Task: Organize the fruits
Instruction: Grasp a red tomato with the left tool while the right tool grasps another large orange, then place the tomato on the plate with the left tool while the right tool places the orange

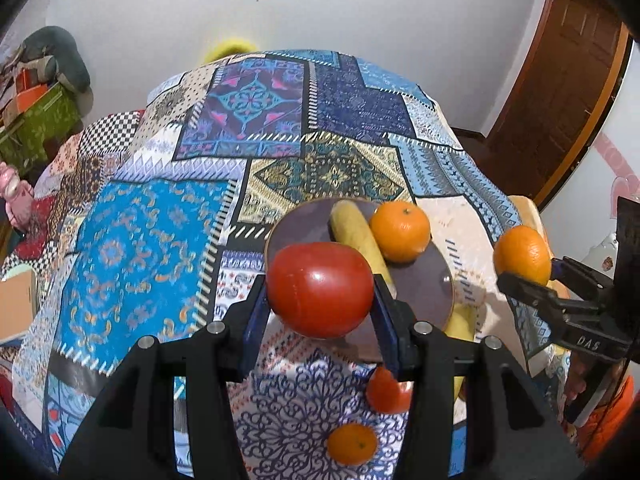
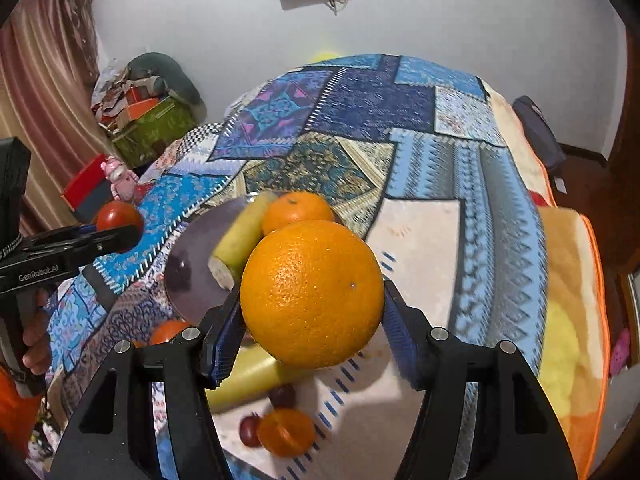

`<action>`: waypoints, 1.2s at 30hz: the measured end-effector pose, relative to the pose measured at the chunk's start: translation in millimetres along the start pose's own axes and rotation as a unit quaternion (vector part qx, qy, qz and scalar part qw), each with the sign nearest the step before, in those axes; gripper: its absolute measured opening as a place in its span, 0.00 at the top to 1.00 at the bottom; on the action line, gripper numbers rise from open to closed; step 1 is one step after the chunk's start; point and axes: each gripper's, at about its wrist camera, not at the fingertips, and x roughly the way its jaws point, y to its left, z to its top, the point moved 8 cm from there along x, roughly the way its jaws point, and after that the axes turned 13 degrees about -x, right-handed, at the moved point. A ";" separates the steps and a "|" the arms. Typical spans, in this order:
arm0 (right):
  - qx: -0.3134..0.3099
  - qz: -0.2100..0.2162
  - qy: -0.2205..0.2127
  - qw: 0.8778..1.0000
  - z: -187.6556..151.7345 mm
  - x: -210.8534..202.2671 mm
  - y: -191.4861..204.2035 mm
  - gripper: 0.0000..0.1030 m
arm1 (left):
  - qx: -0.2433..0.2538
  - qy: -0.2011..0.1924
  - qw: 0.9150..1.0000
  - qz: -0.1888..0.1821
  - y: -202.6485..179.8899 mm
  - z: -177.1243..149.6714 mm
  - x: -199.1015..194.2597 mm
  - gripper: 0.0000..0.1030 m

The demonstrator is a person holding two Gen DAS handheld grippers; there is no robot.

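Patchwork bedspread (image 1: 168, 240) covers the bed. Round dark plate (image 1: 424, 280) lies on it, carrying a banana (image 1: 356, 232) and a mandarin (image 1: 400, 230). Left gripper (image 1: 320, 292): jaws clamped on a red tomato (image 1: 320, 288), above the plate's near edge. Right gripper (image 2: 312, 300): jaws clamped on an orange (image 2: 312, 292), raised over the bedspread beside the plate.
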 end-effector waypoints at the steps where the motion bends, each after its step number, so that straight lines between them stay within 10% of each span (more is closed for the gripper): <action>1: -0.002 0.002 -0.001 1.000 2.9 1.9 2.1 0.41 | 0.001 0.000 1.000 0.000 -1.5 2.5 2.2 0.53; 36: -0.025 0.031 0.074 0.996 3.4 76.7 34.6 0.41 | -0.018 0.068 0.997 0.029 7.7 -1.7 92.8 0.52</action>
